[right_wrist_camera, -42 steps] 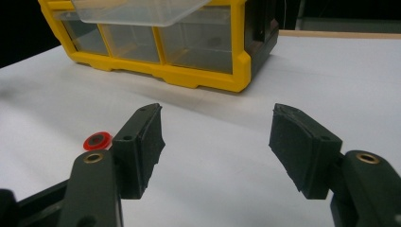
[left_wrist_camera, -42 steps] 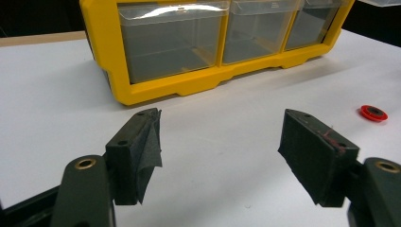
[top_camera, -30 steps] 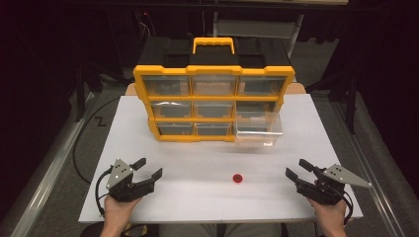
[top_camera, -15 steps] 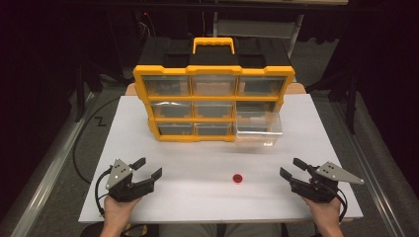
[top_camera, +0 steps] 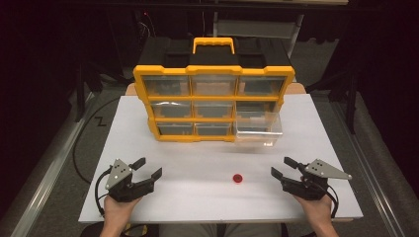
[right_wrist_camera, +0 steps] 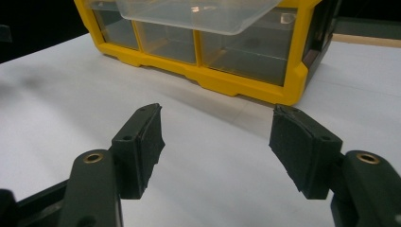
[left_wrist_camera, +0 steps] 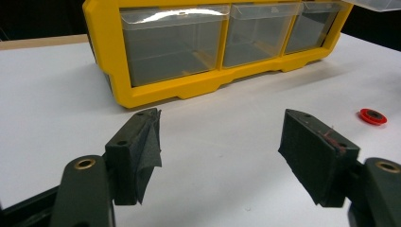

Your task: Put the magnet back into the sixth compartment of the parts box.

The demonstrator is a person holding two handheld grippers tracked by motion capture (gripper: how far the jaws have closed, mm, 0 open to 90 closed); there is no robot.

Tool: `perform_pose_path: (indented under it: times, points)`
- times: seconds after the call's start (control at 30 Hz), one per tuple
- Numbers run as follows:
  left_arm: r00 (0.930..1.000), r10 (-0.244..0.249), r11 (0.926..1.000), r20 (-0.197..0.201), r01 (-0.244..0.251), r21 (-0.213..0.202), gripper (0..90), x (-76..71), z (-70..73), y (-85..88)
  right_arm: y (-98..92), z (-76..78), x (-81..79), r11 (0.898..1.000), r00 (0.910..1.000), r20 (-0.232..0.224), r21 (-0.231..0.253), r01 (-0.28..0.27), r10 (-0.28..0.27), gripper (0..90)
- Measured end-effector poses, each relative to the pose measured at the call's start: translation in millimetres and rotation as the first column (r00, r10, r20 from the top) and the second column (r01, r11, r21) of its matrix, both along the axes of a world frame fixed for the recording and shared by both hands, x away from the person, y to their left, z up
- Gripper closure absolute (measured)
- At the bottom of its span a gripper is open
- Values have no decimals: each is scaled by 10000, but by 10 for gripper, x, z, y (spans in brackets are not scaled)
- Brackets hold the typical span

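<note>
I hold both tongs low over the near edge of the white tabletop (top_camera: 197, 163), my left tongs (top_camera: 146, 168) and right tongs (top_camera: 283, 166) each spread wide and empty, angled inward and away from me. The small red disc (top_camera: 237, 177) lies flat between them, nearer my right. Beyond stands the yellow drawer organizer (top_camera: 213, 103), its lower right clear drawer (top_camera: 258, 130) pulled out; dark room around.
</note>
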State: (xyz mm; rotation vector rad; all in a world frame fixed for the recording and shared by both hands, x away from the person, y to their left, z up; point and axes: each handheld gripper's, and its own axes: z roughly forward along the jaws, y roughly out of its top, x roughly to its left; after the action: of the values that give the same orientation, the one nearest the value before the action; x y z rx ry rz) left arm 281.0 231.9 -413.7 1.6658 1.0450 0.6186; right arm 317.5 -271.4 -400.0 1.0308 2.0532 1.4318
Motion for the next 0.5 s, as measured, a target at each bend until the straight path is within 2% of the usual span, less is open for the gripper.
perform_pose_path:
  times: [0.5]
  points:
    - [10000, -1, 10000, 29, 1, -13, 294, -4, 2, 2, 182, -7, 51, 9991, 9993, 3, -170, -387, 387, 369]
